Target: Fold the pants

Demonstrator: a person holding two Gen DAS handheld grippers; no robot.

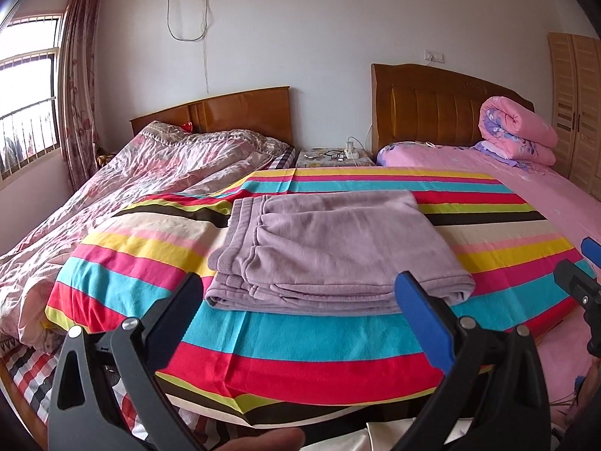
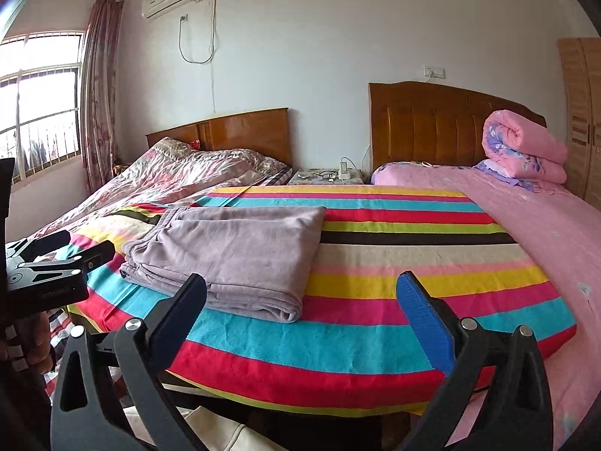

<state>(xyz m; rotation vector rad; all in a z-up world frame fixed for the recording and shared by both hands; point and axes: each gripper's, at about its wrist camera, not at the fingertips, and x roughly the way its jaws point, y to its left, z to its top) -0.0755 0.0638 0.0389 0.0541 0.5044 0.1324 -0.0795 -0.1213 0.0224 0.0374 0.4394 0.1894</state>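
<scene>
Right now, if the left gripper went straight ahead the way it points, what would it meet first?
Probably the folded pants. The open left gripper is aimed at their near edge on the striped sheet; height is unclear, so it might skim over them.

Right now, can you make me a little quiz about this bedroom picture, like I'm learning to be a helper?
1. True or false: the purple pants lie folded on the striped sheet.
2. Which is holding the pants: A) the left gripper, B) the right gripper, C) neither?
3. Fill in: the rolled pink quilt sits on the pink bed near the wooden ____.

Key
1. True: they lie in a flat stack of layers.
2. C: both grippers are open and hold nothing.
3. Headboard.
</scene>
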